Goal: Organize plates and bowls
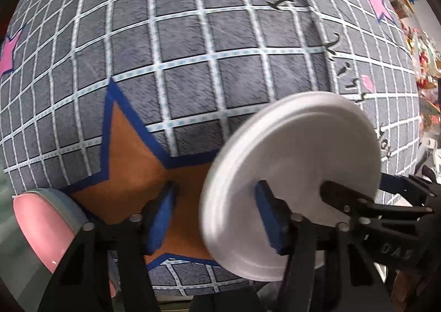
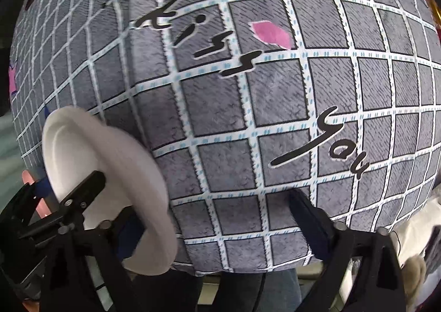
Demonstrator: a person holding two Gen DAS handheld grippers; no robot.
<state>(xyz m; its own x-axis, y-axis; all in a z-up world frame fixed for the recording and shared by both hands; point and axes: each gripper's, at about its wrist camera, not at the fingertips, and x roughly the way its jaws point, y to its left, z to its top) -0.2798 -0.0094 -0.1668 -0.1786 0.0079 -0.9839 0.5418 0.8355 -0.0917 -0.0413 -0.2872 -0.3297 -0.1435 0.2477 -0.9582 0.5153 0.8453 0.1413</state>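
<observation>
Both tongs, left (image 1: 215,218) and right (image 2: 215,226), are gaping open, gripping nothing. The white plate (image 1: 297,163) is tilting on edge between them above the bench (image 1: 220,64), so I'm worrying it's slipping sideways.

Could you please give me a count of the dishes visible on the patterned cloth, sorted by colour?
White plate: 1
Pink dish, only partly in view at the edge, plate or bowl unclear: 1
Total: 2
</observation>
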